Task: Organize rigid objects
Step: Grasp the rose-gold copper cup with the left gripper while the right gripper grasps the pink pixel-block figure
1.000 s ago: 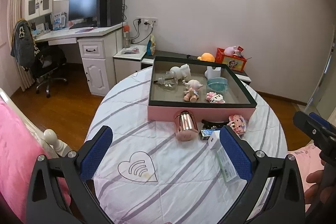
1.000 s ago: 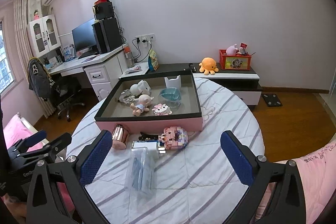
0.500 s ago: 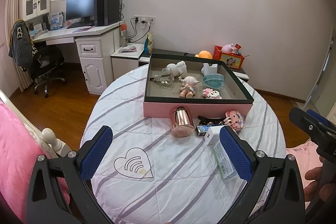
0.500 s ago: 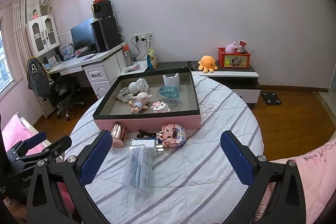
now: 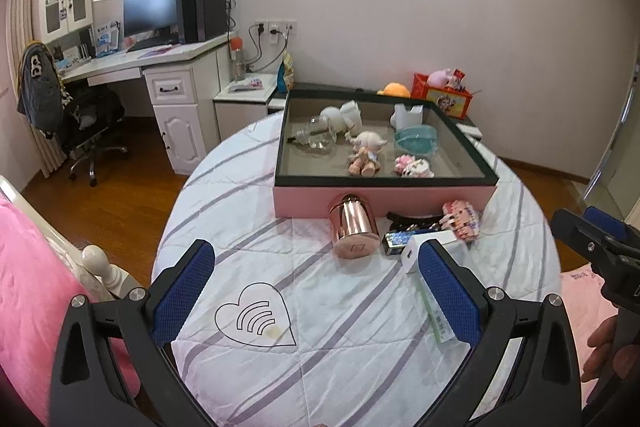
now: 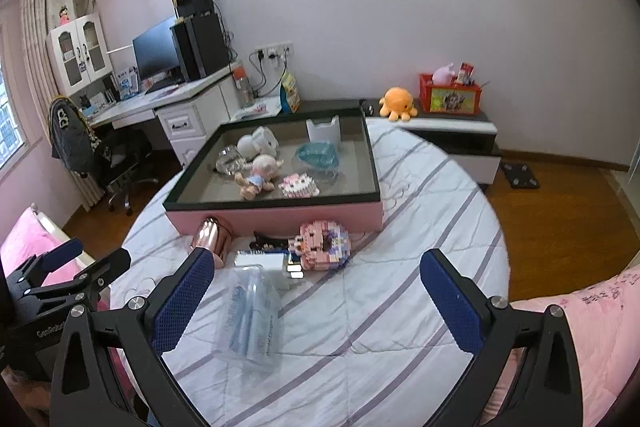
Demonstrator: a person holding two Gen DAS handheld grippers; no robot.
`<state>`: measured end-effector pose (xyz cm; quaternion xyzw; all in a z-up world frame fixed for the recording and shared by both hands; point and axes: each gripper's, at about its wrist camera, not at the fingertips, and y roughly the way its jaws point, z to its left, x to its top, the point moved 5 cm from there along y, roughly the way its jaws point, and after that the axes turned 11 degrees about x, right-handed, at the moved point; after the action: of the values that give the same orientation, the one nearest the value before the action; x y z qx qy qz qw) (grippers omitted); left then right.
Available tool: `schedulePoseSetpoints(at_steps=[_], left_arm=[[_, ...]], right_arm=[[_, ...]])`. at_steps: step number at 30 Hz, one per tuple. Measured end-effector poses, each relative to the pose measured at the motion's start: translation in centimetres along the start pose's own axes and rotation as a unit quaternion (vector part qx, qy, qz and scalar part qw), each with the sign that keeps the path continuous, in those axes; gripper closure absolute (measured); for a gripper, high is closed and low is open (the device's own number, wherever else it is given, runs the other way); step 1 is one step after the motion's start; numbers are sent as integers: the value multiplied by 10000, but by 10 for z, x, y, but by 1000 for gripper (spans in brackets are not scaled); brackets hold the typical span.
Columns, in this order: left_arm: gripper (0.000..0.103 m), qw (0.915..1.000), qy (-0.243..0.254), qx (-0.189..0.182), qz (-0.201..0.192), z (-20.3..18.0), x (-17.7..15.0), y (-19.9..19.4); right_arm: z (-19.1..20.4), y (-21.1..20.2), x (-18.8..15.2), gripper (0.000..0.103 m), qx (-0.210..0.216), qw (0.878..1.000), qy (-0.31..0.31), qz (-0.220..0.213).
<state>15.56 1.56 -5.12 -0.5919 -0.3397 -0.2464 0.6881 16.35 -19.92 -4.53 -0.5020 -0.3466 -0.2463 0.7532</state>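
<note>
Striped table point(image 6: 420, 227); only the right view shows the clear packet point(image 6: 250, 323) whole.

Glossy metal canister point(image 5: 354, 227), quilted cloth bedspread point(image 5: 320, 307)

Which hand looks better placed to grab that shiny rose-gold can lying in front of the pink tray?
Probably the left. The shiny rose-gold metal can lies ahead between the open left gripper fingers; for the open right gripper it sits off to the left, partly behind a finger.
</note>
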Motion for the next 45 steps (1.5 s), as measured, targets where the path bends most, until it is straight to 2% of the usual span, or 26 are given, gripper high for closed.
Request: schedulePoseSetpoints(at_steps=[11, 21, 24, 26, 27, 28, 30, 34, 36, 37, 38, 45], left_arm=[[0, 9987, 167, 115, 467, -23, -2, 63], [0, 9957, 283, 177, 868, -36, -4, 113], [0, 9951, 254, 135, 941, -38, -6, 122], [2, 9950, 254, 145, 958, -40, -5, 128], [4, 9949, 262, 125, 970, -42, -5, 131], [8, 9944, 274, 74, 1020, -44, -5, 136], [23, 9929, 283, -35, 1156, -48, -6, 143], [31, 9930, 299, -135, 1131, -53, -7, 147], [48, 9930, 320, -211, 1114, -54, -7, 145], [53, 9930, 342, -241, 1105, -55, -6, 144], [56, 9929, 378, -239, 1100, -56, -7, 142], [56, 9931, 289, -327, 1089, -50, -10, 134]], right_arm=[[-45, 59, -6, 0, 109, 9975, 270, 648], [-54, 109, -6, 0, 610, 9914, 464, 1063], [-52, 120, -6, 4, 708, 9894, 514, 1157], [-52, 126, -6, 10, 729, 9884, 529, 1226], [-52, 130, -8, 14, 725, 9879, 522, 1268], [-53, 134, -10, 22, 710, 9870, 527, 1344], [-53, 139, -11, 25, 800, 9854, 561, 1393], [-45, 147, -11, 30, 856, 9836, 445, 1522], [-44, 151, -10, 36, 797, 9839, 396, 1551], [-45, 151, -10, 43, 799, 9840, 391, 1545], [-45, 151, -9, 43, 818, 9844, 412, 1505], [-46, 137, -15, 43, 921, 9851, 498, 1365]])
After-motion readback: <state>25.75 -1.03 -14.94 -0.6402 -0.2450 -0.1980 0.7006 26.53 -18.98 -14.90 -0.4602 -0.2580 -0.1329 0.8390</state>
